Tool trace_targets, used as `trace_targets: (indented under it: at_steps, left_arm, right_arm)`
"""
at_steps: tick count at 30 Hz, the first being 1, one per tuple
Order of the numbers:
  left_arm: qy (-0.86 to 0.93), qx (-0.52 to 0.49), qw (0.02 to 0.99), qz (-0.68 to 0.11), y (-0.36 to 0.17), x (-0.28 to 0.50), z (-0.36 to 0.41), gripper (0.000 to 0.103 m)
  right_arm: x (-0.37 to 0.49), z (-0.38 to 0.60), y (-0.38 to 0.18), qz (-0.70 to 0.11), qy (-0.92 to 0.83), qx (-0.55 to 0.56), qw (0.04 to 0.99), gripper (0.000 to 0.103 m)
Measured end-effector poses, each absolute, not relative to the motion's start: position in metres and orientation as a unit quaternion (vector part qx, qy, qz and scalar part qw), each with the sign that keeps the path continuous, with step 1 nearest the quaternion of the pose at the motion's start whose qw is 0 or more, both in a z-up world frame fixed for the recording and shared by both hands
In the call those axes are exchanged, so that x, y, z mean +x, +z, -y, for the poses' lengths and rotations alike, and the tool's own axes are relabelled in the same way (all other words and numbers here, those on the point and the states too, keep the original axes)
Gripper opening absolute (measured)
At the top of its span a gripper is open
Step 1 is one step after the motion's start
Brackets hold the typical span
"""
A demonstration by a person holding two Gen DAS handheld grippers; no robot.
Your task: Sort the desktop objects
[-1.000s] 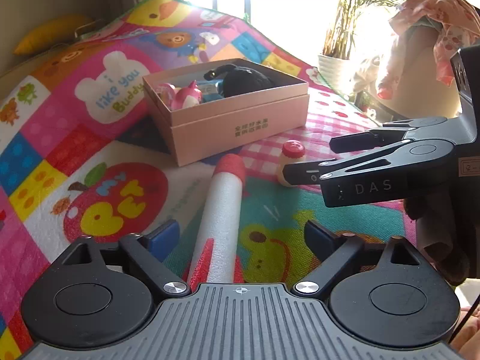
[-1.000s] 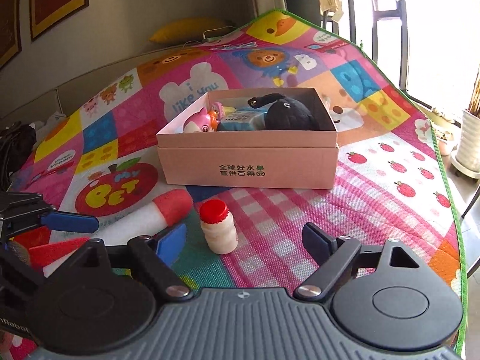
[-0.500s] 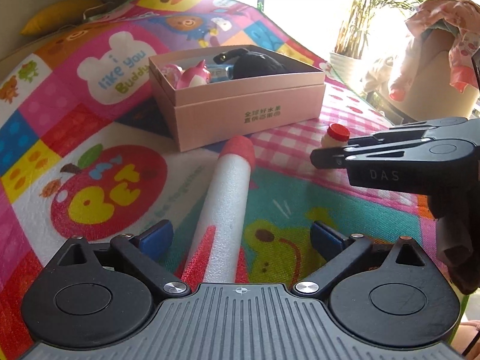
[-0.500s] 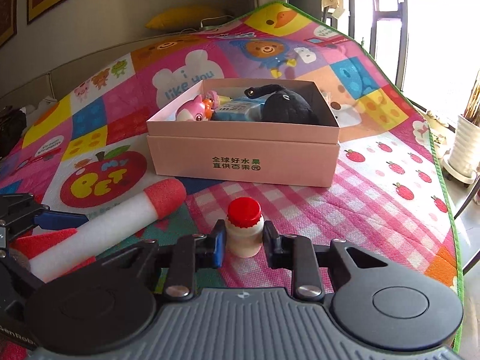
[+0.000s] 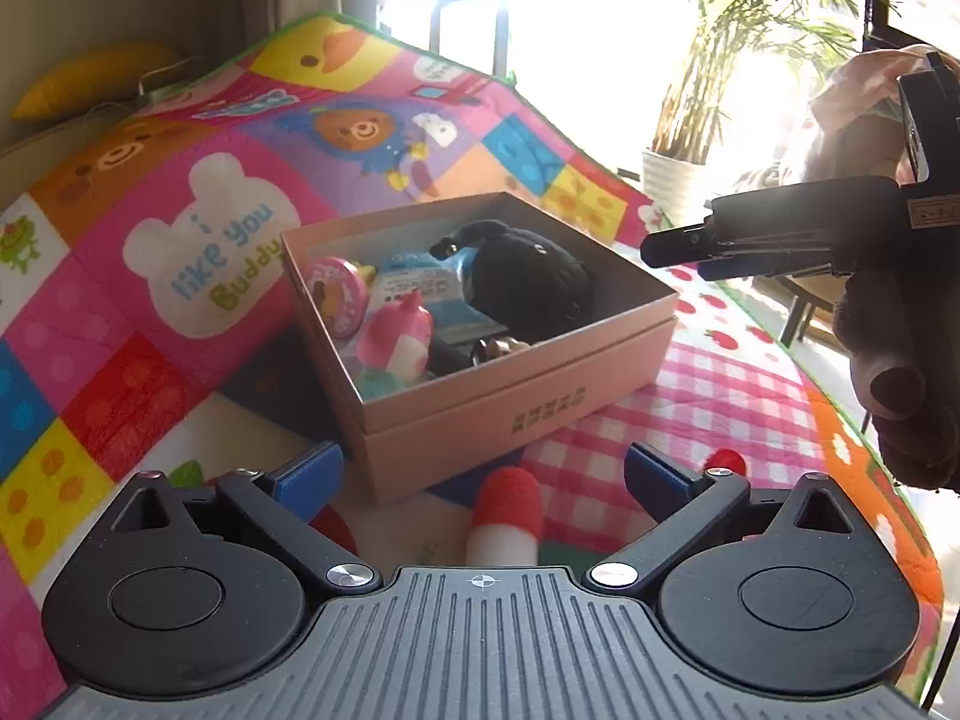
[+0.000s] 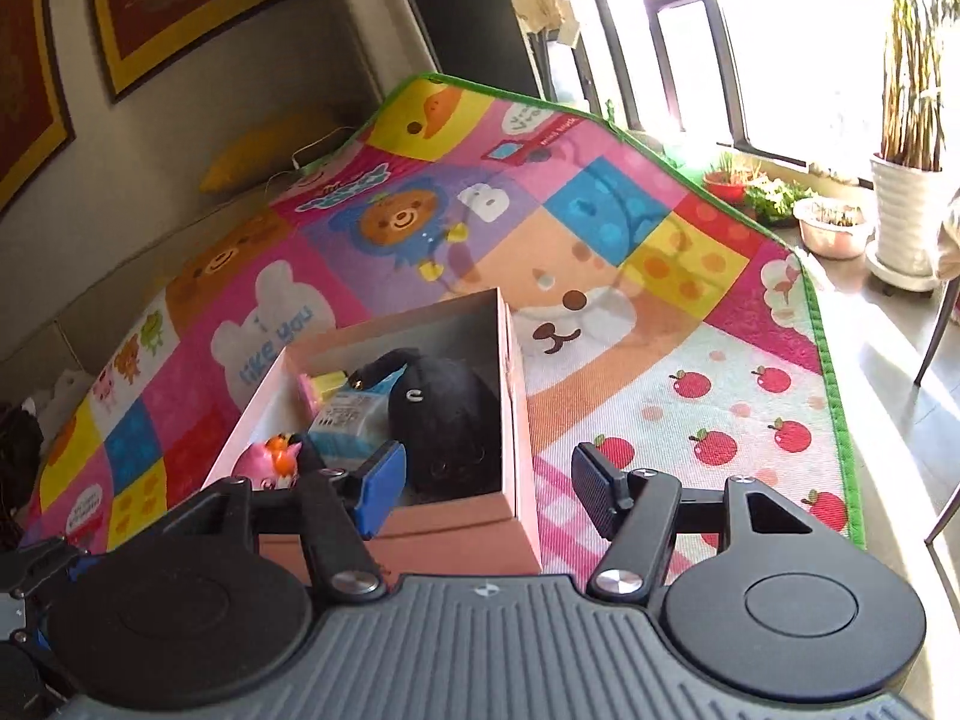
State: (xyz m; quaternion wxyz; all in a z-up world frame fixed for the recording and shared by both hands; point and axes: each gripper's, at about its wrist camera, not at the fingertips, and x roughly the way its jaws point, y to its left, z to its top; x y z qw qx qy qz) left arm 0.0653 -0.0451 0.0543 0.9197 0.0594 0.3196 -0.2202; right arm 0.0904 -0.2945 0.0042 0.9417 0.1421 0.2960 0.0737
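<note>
Since the foam rocket [image 5: 507, 510] lies on the mat [image 5: 180, 360] straight ahead of your left gripper [image 5: 483, 471], its long axis runs along the line the gripper points, with the red tip toward the front wall of the pink box [image 5: 516, 396] and very near it. The left jaws have just been opening and stand wide, one finger to each side of the rocket and neither pad pressing it, so your left hand is plainly the nearer one and would close across the shaft, not along it. Your right gripper [image 6: 487, 486] hovers over the box's near right corner; its jaws have just been opening too, stand partly apart, and have nothing between them. The rocket's tail is hidden under the left gripper's body.
</note>
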Motion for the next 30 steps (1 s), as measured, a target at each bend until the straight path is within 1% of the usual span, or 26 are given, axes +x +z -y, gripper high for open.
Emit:
trace_targets:
  at_steps: [3,6,7,9,12,16,20,24,30]
  left_arm:
    - [-0.225,0.042,0.914,-0.334,0.047,0.089,0.045,0.102]
    - [-0.237,0.014,0.908,-0.345,0.043,0.104,0.041,0.102]
    - [-0.240,0.008,0.907,-0.346,0.043,0.107,0.039,0.102]
    - [-0.249,-0.008,0.904,-0.348,0.043,0.111,0.031,0.103]
    - [-0.247,-0.024,0.904,-0.347,0.045,0.115,0.018,0.103]
    - [-0.229,-0.037,0.910,-0.344,0.049,0.123,0.001,0.102]
    - [-0.211,-0.047,0.917,-0.336,0.056,0.125,-0.016,0.102]
    - [-0.214,-0.043,0.920,-0.325,0.064,0.105,-0.024,0.103]
    - [-0.221,-0.014,0.923,-0.315,0.060,0.053,-0.020,0.103]
  right_arm:
    - [0.128,0.298,-0.009,-0.335,0.086,0.168,0.923,0.062]
    - [0.150,0.286,-0.020,-0.370,0.111,0.161,0.908,0.062]
    - [0.154,0.279,-0.021,-0.378,0.119,0.152,0.905,0.065]
    - [0.157,0.263,-0.019,-0.383,0.115,0.117,0.909,0.070]
    - [0.164,0.247,-0.015,-0.387,0.113,0.082,0.911,0.070]
    - [0.187,0.232,-0.012,-0.402,0.131,0.090,0.902,0.070]
    - [0.201,0.215,-0.008,-0.399,0.153,0.086,0.900,0.070]
    - [0.187,0.211,0.005,-0.373,0.159,0.069,0.911,0.070]
    - [0.114,0.232,0.020,-0.332,0.124,0.008,0.935,0.070]
